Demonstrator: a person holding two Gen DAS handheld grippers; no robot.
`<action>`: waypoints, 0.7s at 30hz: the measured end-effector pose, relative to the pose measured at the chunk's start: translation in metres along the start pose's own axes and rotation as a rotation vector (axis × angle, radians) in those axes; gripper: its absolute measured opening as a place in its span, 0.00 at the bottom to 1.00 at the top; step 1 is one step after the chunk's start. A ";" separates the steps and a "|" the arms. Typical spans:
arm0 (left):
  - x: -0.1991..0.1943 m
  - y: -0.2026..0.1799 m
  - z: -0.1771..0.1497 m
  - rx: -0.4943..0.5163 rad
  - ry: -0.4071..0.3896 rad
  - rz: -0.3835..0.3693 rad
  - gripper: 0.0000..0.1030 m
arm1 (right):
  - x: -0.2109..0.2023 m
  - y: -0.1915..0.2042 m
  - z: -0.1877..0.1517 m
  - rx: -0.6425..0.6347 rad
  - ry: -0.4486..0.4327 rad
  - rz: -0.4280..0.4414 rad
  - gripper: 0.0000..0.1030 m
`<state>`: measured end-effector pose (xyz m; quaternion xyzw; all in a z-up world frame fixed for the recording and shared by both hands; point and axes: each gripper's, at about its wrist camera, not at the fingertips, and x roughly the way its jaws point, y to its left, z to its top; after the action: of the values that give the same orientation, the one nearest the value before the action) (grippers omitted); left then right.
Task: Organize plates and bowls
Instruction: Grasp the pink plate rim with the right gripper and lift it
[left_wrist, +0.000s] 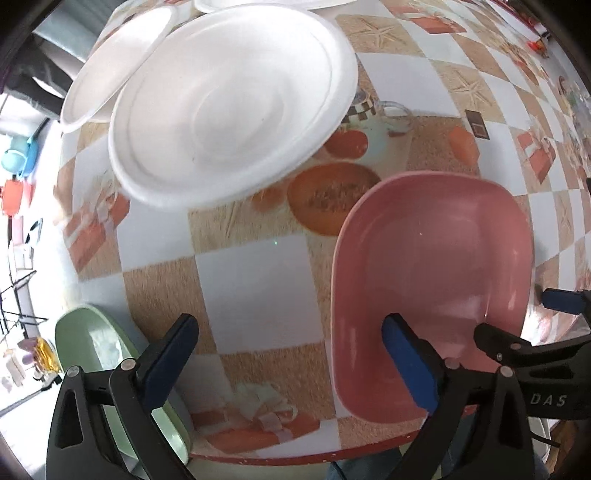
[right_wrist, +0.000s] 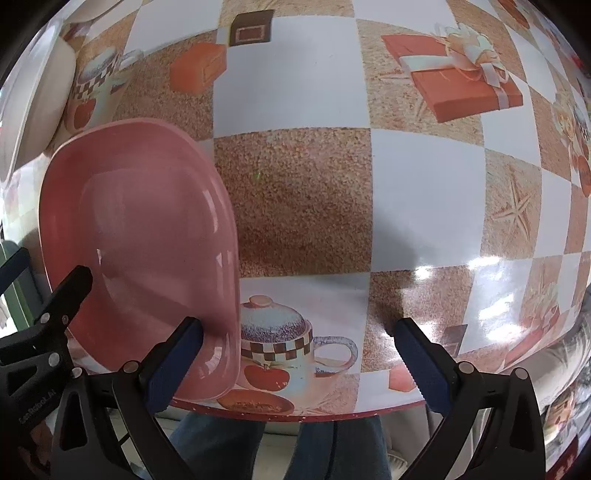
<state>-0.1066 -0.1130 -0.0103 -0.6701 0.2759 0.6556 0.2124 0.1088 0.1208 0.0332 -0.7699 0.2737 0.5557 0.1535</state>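
I see the pink bowl as a glossy, rounded-rectangular dish, sitting upright on the desk near its front edge. In the left wrist view it lies at about four o'clock, with my left hand-held gripper wide open and holding nothing; its right finger overlaps the bowl's near rim, though I cannot tell whether it touches. That view alone shows two white foam plates overlapping at eleven o'clock, and a pale green bowl at seven o'clock by the desk edge. The right wrist view shows the pink bowl at nine o'clock, and my right hand-held gripper fully spread, empty, over the printed teapot on the checkered cloth. Only here do blue trouser legs appear below the edge.
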 end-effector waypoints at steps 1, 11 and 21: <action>0.001 -0.001 0.003 0.001 0.008 -0.001 0.97 | -0.001 0.000 0.001 0.010 -0.004 0.007 1.00; -0.001 -0.020 0.012 0.057 0.010 -0.039 0.75 | -0.021 0.021 0.007 -0.060 -0.064 -0.010 0.66; 0.000 -0.042 0.007 0.058 0.007 -0.090 0.61 | -0.038 0.032 0.005 -0.096 -0.088 0.021 0.33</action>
<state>-0.0848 -0.0763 -0.0141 -0.6778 0.2649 0.6347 0.2601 0.0774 0.1074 0.0700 -0.7484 0.2476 0.6030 0.1225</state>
